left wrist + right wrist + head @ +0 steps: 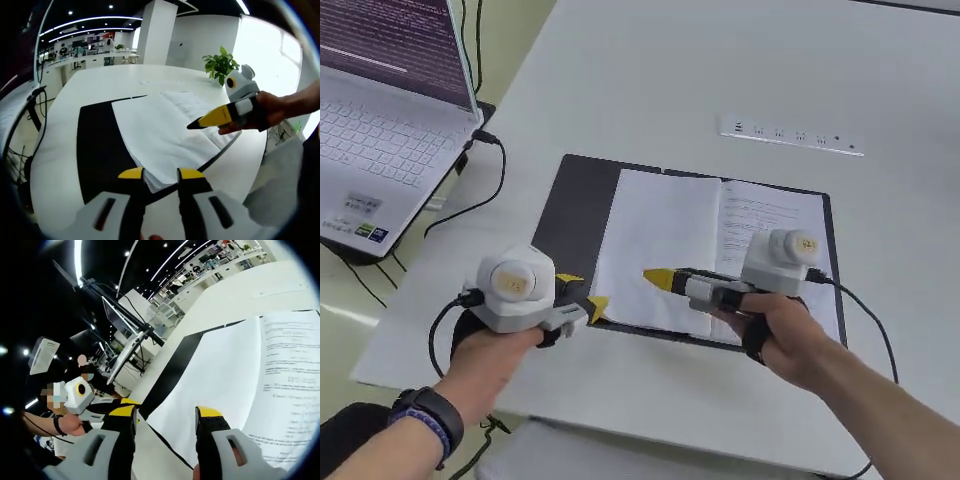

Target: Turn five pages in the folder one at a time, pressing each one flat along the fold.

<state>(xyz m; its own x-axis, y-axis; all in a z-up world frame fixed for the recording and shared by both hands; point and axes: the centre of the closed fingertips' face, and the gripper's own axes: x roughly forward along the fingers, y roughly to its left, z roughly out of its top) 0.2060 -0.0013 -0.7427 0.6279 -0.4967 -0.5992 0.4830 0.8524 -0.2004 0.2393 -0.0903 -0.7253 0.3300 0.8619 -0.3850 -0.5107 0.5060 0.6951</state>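
A laptop (pixel 380 130) sits open well off to the left of the left gripper (pixel 584 295), beyond the hand that holds it, with a black cable (pixel 492 190) trailing from its side across the white table (pixel 670 70). The left gripper is held low at the near left corner of the folder (pixel 575 205), its yellow-tipped jaws a little apart and clenched on nothing. In the left gripper view the bottom corner of the stacked pages lies just ahead of the tips, in line with the gap between them, and I cannot tell whether it touches them. The folder lies open and flat on the table, ahead of both grippers. Its black inner cover is bare on the left gripper's side. Beside that comes a blank white page (pixel 660 250), and further right a printed page (pixel 770 215). The right gripper (pixel 658 278) points leftward toward the other gripper, hovering over the lower part of the blank page near the fold. In the right gripper view its jaws stand wide apart and released, with the blank page and the black cover's edge between them and the printed sheet off to their right. The two grippers' tips are near each other but apart. Beyond the right gripper, past the folder's far edge, a white power strip (pixel 790 134) lies on the table.
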